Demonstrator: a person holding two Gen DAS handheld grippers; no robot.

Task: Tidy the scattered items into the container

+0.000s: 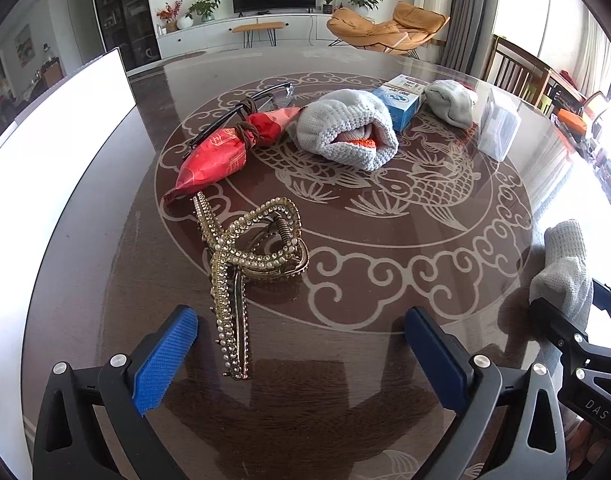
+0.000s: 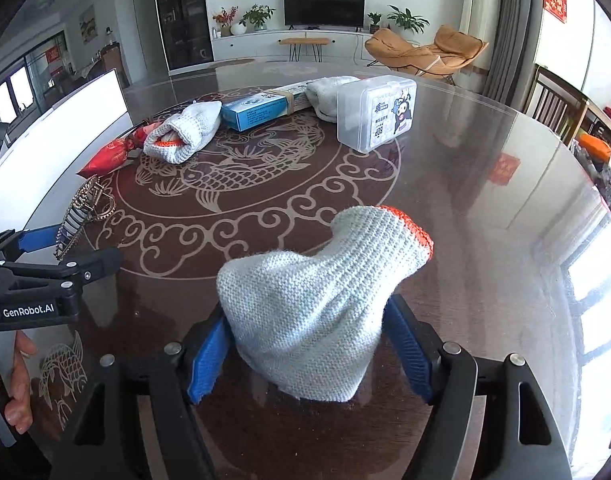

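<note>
The round glass-topped table (image 1: 385,280) carries scattered items. Only the right wrist view shows the clear plastic box's (image 2: 375,114) cartoon label and "GenRobot.AI" on the left gripper (image 1: 301,344), whose jaws gape around the pearl hair claw (image 1: 241,264). The right gripper (image 2: 311,356) stands loosely open about a knitted glove (image 2: 317,300).

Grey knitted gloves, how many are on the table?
3: one between the right hand-held gripper fingers, one beside the red packet, one behind the blue box.
</note>
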